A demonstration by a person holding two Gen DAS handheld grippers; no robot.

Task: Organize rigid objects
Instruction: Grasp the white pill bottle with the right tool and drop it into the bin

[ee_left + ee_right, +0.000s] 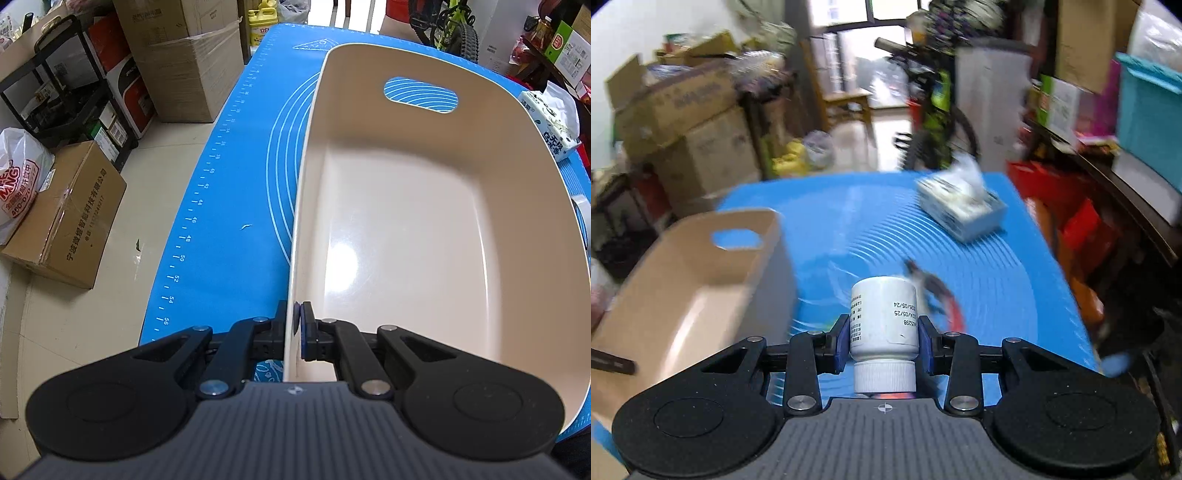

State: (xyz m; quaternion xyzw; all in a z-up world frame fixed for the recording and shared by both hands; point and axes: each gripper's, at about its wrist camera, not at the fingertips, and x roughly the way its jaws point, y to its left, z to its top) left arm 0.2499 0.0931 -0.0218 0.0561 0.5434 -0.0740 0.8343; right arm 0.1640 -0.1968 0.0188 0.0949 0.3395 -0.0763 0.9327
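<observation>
Pinching the bin (406, 229) wall, left gripper (297, 325); right gripper (884, 341) clamped on a white bottle (882, 317) above the mat (997, 266).

The bin (424, 240) is cream-beige with a glossy inside and a paler rim; the mat (229, 177) beneath is bright blue, printed with white concentric arcs and a white ruler scale along its left edge. The bottle (883, 321) is white with small dark print and a ribbed white cap, pressed between blue pads (841, 343) on black fingers
</observation>
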